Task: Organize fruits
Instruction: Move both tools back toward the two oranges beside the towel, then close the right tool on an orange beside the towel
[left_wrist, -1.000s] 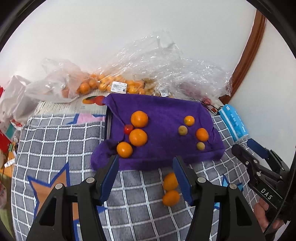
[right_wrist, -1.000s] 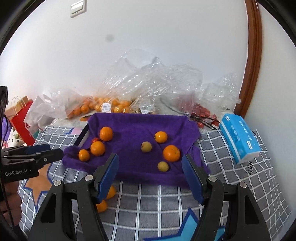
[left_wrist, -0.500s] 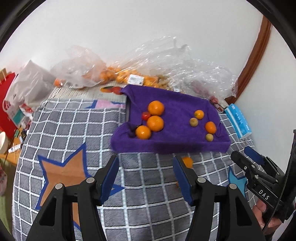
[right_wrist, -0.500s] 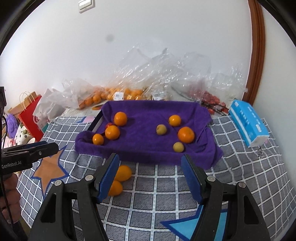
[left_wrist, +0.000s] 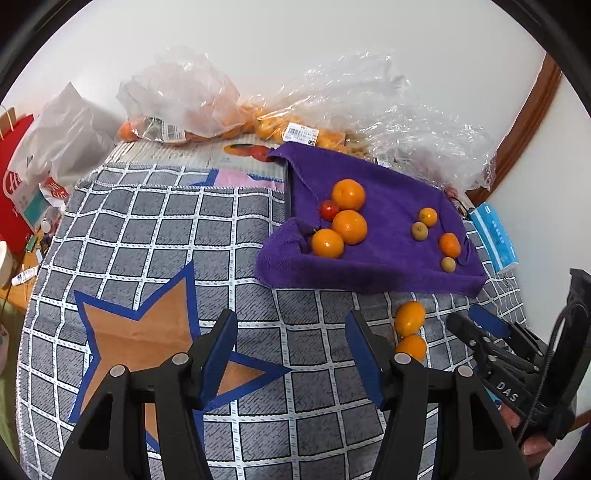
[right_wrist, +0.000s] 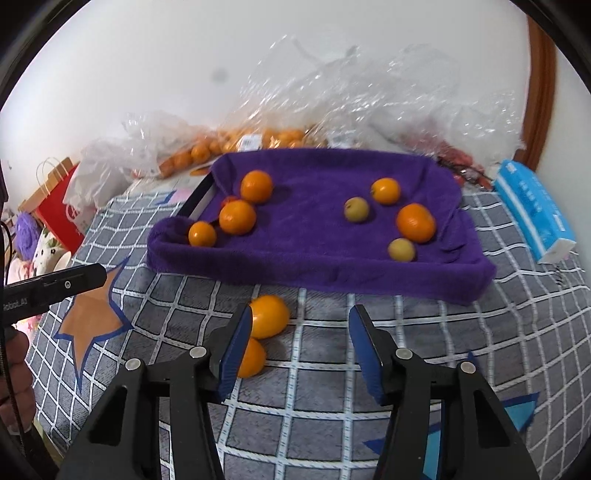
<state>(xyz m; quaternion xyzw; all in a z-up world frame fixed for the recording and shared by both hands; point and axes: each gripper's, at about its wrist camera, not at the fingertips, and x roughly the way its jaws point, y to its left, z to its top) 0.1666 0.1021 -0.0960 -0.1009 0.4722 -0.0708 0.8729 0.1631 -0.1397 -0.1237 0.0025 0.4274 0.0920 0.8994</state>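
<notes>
A purple towel-lined tray (left_wrist: 388, 273) (right_wrist: 314, 266) holds several oranges, small yellow-green fruits and one red fruit (left_wrist: 328, 209). Two oranges lie on the checked cloth in front of the tray, one nearer the tray (left_wrist: 409, 317) (right_wrist: 269, 315) and one closer to me (left_wrist: 410, 347) (right_wrist: 253, 357). My left gripper (left_wrist: 291, 350) is open and empty over the cloth, left of those two. My right gripper (right_wrist: 301, 345) is open and empty, with its left finger just beside the two loose oranges.
Clear plastic bags of oranges (left_wrist: 291, 129) (right_wrist: 258, 142) lie against the wall behind the tray. A blue tissue pack (left_wrist: 495, 240) (right_wrist: 532, 210) sits right of the tray. A red paper bag (right_wrist: 59, 206) and clutter stand off the left edge.
Both grippers have pulled back and risen from the tray. The left has swung left over the star pattern. The right has come lower toward the two loose oranges.
</notes>
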